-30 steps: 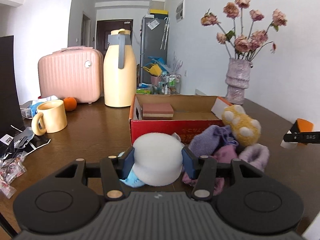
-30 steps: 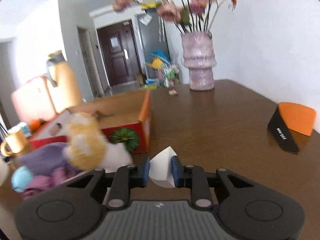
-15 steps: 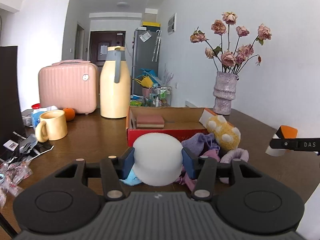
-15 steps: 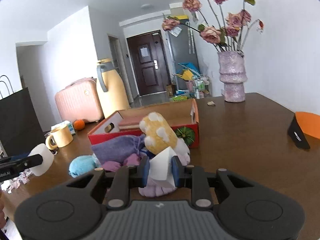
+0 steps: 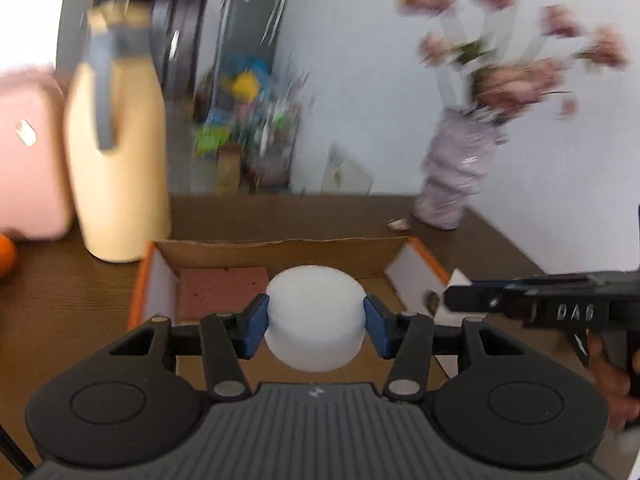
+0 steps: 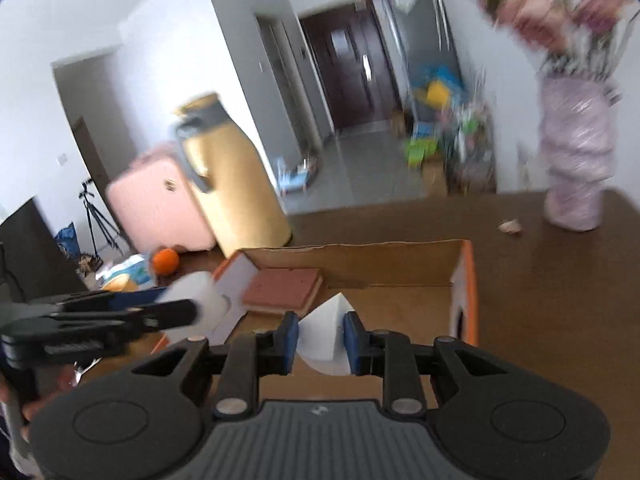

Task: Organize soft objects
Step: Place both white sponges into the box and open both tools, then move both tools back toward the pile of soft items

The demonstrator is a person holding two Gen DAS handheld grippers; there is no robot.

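Note:
My left gripper [image 5: 316, 322] is shut on a round white sponge [image 5: 315, 316] and holds it over the open cardboard box [image 5: 288, 254]. My right gripper [image 6: 320, 338] is shut on a white wedge-shaped sponge [image 6: 322, 332], also above the box [image 6: 360, 258]. A pink and tan sponge block [image 5: 222, 292] lies inside the box at its left; it also shows in the right wrist view [image 6: 282, 290]. The right gripper [image 5: 448, 300] shows at the right of the left wrist view, and the left gripper [image 6: 192, 310] at the left of the right wrist view.
A yellow thermos jug [image 5: 116, 152] and a pink case [image 5: 28, 160] stand behind the box on the brown table [image 6: 552, 300]. An orange [image 6: 165, 261] lies near them. A lilac vase with dried roses [image 5: 456, 176] stands at the back right.
Both grippers have risen and moved forward over the box, each still holding its sponge. The pile of soft toys and cloths in front of the box has dropped out of view.

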